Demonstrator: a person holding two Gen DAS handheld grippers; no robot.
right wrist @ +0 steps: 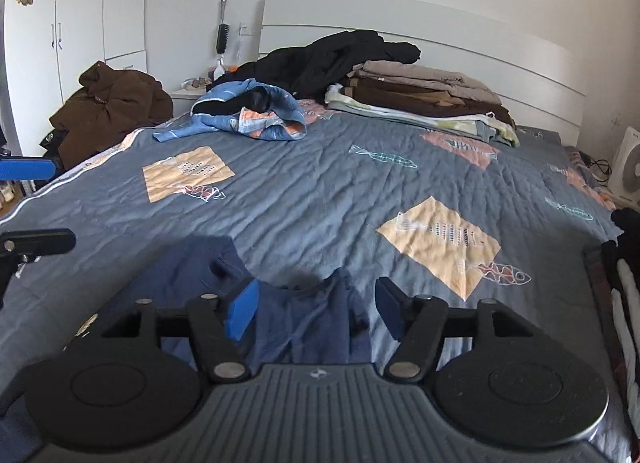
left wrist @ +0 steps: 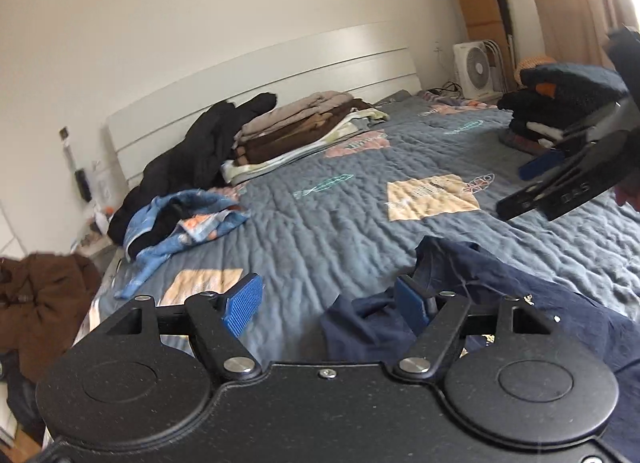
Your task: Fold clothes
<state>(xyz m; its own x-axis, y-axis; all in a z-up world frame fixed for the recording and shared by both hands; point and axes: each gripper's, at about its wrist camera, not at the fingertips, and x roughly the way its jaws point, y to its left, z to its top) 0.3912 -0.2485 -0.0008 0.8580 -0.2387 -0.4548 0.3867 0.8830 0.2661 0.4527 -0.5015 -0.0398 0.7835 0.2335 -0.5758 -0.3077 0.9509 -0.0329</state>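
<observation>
Your left gripper [left wrist: 328,303] and right gripper [right wrist: 316,309] both gape empty over the crumpled navy cotton garment [right wrist: 304,323] just ahead, unfolded, while a folded beige-and-brown fabric stack [right wrist: 424,91] sits far beyond.

Colours across the bed

Navy garment [right wrist: 304,319] lying on a grey-blue quilt [right wrist: 320,191] showing peach patches and fish outlines; blue patterned cloth [right wrist: 256,115], black coat [right wrist: 332,55], brown-beige folded stack [right wrist: 424,91] sitting behind.

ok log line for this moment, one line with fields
task: fold clothes | left gripper: open, over bedspread | right gripper: open, above navy garment | held: nothing | folded stack: by headboard
</observation>
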